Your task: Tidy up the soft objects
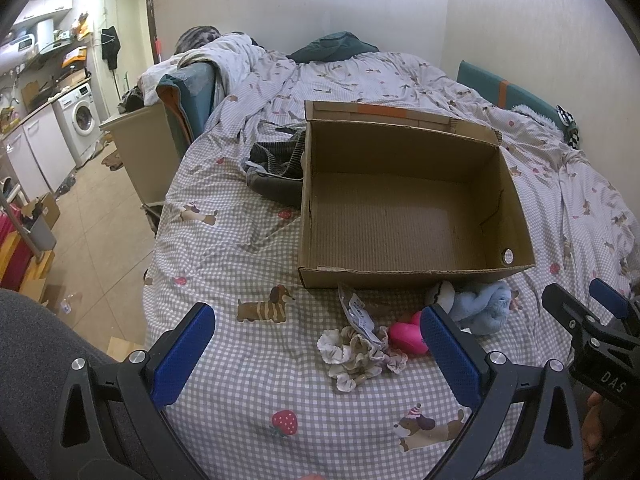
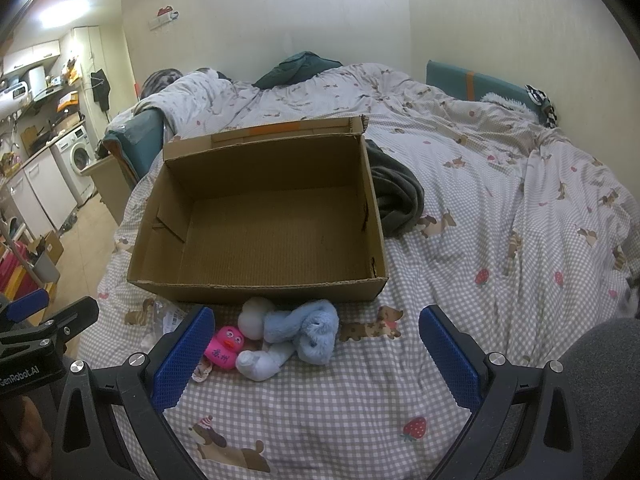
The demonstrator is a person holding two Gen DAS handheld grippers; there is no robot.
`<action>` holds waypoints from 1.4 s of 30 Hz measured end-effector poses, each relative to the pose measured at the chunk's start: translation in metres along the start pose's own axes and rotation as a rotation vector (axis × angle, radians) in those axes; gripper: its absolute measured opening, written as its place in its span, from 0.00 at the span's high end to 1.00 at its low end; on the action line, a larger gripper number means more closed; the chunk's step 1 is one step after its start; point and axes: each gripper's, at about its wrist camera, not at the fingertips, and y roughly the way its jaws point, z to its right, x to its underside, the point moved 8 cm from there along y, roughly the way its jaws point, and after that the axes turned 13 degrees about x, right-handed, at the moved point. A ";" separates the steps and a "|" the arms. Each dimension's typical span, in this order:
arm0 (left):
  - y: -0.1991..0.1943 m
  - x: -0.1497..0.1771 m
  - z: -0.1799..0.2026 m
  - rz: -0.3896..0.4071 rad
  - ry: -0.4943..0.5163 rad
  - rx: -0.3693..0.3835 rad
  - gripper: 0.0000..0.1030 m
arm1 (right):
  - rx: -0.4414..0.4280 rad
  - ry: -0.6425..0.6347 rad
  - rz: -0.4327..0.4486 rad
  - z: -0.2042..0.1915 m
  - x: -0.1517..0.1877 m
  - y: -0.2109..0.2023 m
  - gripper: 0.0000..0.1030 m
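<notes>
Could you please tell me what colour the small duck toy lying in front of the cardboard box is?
The duck toy is bright pink with an orange beak, seen best in the right wrist view.

Gaping left tongs (image 1: 316, 354) over cream scrunchie (image 1: 358, 356), empty cardboard box (image 1: 404, 216) beyond.

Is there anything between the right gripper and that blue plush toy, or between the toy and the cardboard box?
Nothing visible blocks either path. The right gripper is open over bare bedsheet, with the blue plush toy just ahead. The cardboard box sits open-topped right behind the toy; only its low front wall must be cleared. A pink duck lies beside the toy.
</notes>
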 end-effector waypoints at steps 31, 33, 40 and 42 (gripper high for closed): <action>0.002 0.004 0.001 -0.009 -0.002 0.003 0.01 | 0.000 -0.002 0.001 0.000 0.000 0.000 0.00; 0.001 0.003 0.001 -0.012 -0.006 0.006 0.01 | -0.002 -0.001 0.001 0.000 0.000 -0.001 0.00; -0.001 -0.011 -0.007 -0.088 -0.037 0.003 0.01 | -0.068 0.026 -0.043 -0.002 -0.009 -0.002 0.00; -0.001 -0.017 -0.010 -0.107 -0.052 0.012 0.01 | -0.094 0.017 -0.055 -0.003 -0.017 -0.003 0.00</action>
